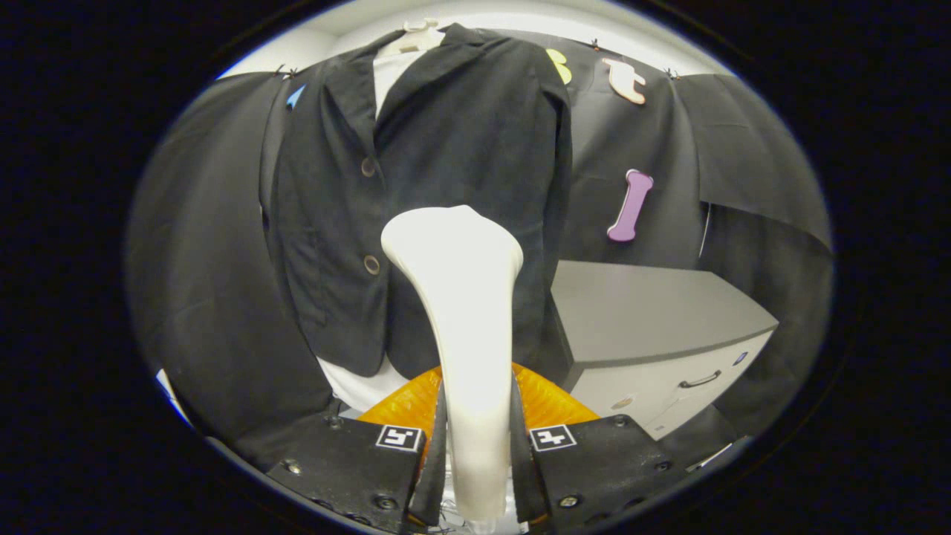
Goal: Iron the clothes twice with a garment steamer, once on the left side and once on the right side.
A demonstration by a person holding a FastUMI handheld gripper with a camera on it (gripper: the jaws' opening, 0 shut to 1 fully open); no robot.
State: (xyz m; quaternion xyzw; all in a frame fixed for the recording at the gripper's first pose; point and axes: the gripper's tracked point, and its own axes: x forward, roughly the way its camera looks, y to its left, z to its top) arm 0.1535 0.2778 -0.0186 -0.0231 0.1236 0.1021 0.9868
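In the gripper view, a black jacket hangs on a white hanger in front of the booth wall, with a white shirt under it. It hangs straight down, most likely so steam can run over its front. The white garment steamer stands up between the two fingers, its wide head close to the right half of the jacket, near the lower button. The claw is nearly closed, and both fingers pinch the steamer's thin handle so it cannot slip. An orange thing sits low behind the fingers. A grey cabinet stands beside the jacket.
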